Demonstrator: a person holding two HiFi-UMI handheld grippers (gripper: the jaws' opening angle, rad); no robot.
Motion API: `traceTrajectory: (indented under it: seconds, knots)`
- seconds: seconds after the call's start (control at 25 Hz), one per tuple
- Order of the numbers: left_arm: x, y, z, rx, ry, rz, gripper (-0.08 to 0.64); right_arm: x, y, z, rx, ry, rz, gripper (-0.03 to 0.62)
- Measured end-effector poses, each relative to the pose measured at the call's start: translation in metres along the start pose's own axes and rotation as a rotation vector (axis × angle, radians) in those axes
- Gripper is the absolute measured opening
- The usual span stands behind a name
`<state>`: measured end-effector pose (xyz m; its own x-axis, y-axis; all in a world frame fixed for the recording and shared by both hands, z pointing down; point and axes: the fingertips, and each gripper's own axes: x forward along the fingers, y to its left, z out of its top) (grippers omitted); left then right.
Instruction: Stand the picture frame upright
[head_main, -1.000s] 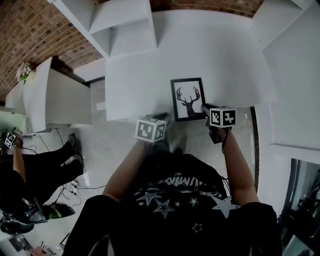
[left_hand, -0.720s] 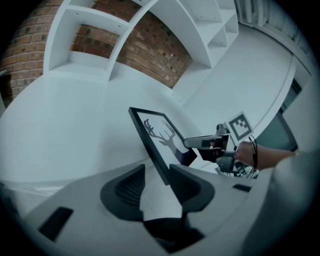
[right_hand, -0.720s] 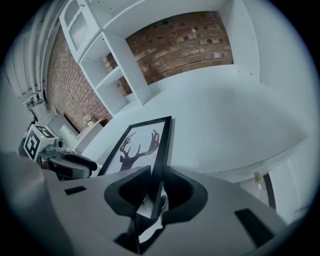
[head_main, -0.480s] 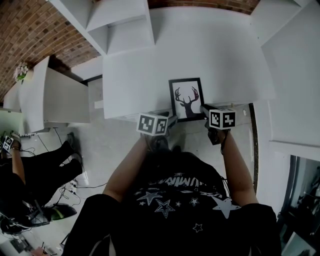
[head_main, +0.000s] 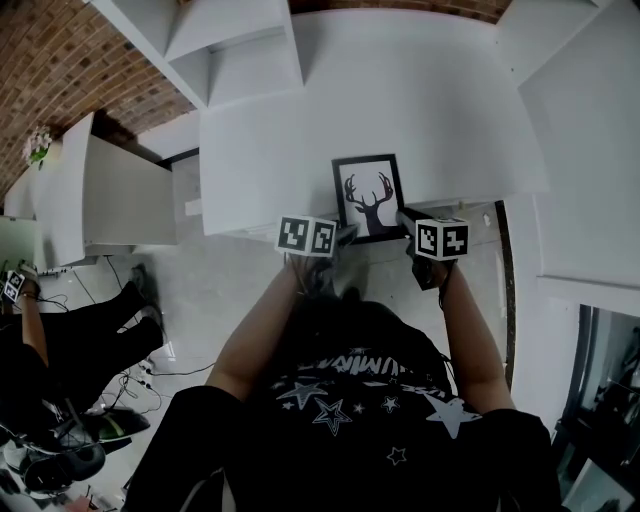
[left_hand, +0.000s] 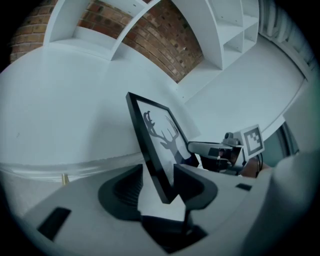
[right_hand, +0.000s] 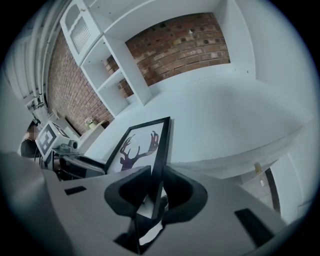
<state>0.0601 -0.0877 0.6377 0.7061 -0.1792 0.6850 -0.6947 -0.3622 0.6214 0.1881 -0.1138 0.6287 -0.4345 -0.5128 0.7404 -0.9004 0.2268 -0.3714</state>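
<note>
The black picture frame (head_main: 368, 195) with a deer print sits at the front edge of the white table (head_main: 420, 100), raised at a tilt. My right gripper (head_main: 405, 217) is shut on its near right corner, with the frame (right_hand: 140, 145) pinched edge-on between the right gripper's (right_hand: 156, 187) pads. My left gripper (head_main: 340, 236) is at the near left corner. Its jaws are opening, and the frame (left_hand: 160, 140) still stands between the left gripper's (left_hand: 159, 182) pads, with a gap on the left side. The right gripper (left_hand: 220, 150) shows behind the frame.
White shelving (head_main: 240, 50) rises at the table's back left and a white panel (head_main: 590, 150) stands on the right. A lower white cabinet (head_main: 110, 200) is to the left, with a small flower pot (head_main: 40, 145) beyond it. Another person (head_main: 60, 340) sits on the left.
My left gripper has moved up and slightly right, closer to the frame's near left corner. The right gripper and the frame have hardly moved.
</note>
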Motion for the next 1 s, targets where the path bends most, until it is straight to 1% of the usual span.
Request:
traceTrajectory:
  seconds: [0.12, 0.2, 0.24, 0.36, 0.56, 0.8, 1.0]
  knots:
    - [0.001, 0.002, -0.002, -0.002, 0.004, 0.0, 0.187, 0.002, 0.001, 0.001, 0.001, -0.002, 0.003, 0.086]
    - [0.001, 0.004, -0.003, -0.004, 0.003, 0.005, 0.146, 0.002, 0.002, 0.0, 0.002, -0.004, 0.004, 0.086]
    - [0.001, 0.004, -0.003, -0.005, 0.003, 0.01, 0.14, 0.002, 0.001, 0.0, 0.003, -0.004, 0.003, 0.086]
    - [0.004, 0.003, -0.006, -0.006, 0.01, 0.028, 0.132, 0.001, -0.001, -0.003, 0.0, -0.008, 0.001, 0.084]
    - [0.004, 0.0, -0.008, -0.018, 0.02, 0.033, 0.126, -0.001, -0.001, -0.002, -0.014, -0.019, 0.014, 0.081]
    - [-0.009, 0.0, -0.005, -0.02, -0.005, 0.039, 0.124, -0.003, 0.011, 0.007, -0.028, -0.034, 0.044, 0.081]
    - [-0.016, -0.006, -0.005, -0.004, -0.045, 0.058, 0.124, -0.014, 0.017, 0.013, -0.064, -0.086, 0.055, 0.081]
